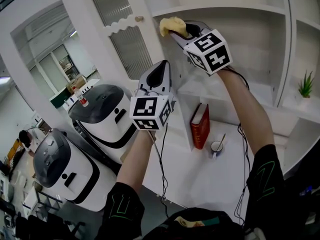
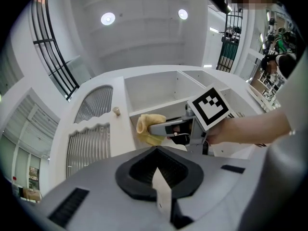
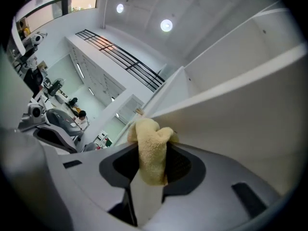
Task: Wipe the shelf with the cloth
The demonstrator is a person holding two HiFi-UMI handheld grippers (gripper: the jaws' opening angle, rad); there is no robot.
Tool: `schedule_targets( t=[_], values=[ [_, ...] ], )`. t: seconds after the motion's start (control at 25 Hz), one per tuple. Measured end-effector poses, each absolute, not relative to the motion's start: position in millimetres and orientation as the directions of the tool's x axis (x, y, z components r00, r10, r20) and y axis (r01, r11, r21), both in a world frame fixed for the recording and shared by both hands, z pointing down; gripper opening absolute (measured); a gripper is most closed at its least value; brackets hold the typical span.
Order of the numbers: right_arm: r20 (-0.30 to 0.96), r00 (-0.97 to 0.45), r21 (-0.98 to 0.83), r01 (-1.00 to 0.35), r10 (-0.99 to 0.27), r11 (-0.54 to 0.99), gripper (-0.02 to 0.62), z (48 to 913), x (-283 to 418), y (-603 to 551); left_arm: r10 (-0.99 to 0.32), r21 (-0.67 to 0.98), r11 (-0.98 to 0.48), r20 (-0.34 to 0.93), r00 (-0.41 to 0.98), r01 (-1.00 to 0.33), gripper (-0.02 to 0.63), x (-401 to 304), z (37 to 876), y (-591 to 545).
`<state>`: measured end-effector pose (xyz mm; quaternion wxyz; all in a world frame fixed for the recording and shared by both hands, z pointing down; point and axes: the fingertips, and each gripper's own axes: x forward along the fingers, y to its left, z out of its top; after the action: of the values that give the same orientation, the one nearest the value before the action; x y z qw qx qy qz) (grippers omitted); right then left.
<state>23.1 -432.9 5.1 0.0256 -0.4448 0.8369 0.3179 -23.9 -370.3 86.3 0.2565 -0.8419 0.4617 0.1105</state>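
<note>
My right gripper (image 1: 176, 32) is raised to the left end of the white shelf unit's upper shelf board (image 1: 225, 8) and is shut on a yellow cloth (image 1: 171, 25). In the right gripper view the cloth (image 3: 153, 148) bunches out of the jaws and its top meets the board's edge (image 3: 226, 88). The left gripper view shows the same cloth (image 2: 147, 129) and the right gripper (image 2: 166, 127) against the shelf. My left gripper (image 1: 161, 68) hangs lower and to the left, in front of the cabinet door, shut with nothing in it.
A red book (image 1: 200, 126) stands on the lower shelf beside a cup holding a spoon (image 1: 217, 147). A small green plant (image 1: 305, 86) sits at the right. A door knob (image 1: 139, 19) is left of the cloth. Two white-and-black machines (image 1: 107, 116) (image 1: 60, 164) stand below left.
</note>
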Motion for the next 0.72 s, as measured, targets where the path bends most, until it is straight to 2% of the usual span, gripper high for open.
schedule_targets(
  t=[0.28, 0.52, 0.72],
  values=[
    [-0.250, -0.508, 0.495, -0.799, -0.824, 0.343, 0.133, 29.7, 48.6, -491.0, -0.744, -0.297, -0.443, -0.405, 0.532, -0.846, -0.002, -30.3, 98.6, -384.6],
    [-0.226, -0.458, 0.405, -0.847, -0.860, 0.345, 0.133, 42.9, 56.8, -533.2, -0.755, -0.332, -0.419, -0.389, 0.527, -0.845, -0.003, -30.3, 103.8, -390.6],
    [-0.207, -0.461, 0.404, -0.843, -0.863, 0.354, 0.133, 57.6, 48.6, -547.5, -0.766, -0.308, -0.423, -0.382, 0.517, -0.853, -0.002, -37.1, 110.2, -396.4]
  ],
)
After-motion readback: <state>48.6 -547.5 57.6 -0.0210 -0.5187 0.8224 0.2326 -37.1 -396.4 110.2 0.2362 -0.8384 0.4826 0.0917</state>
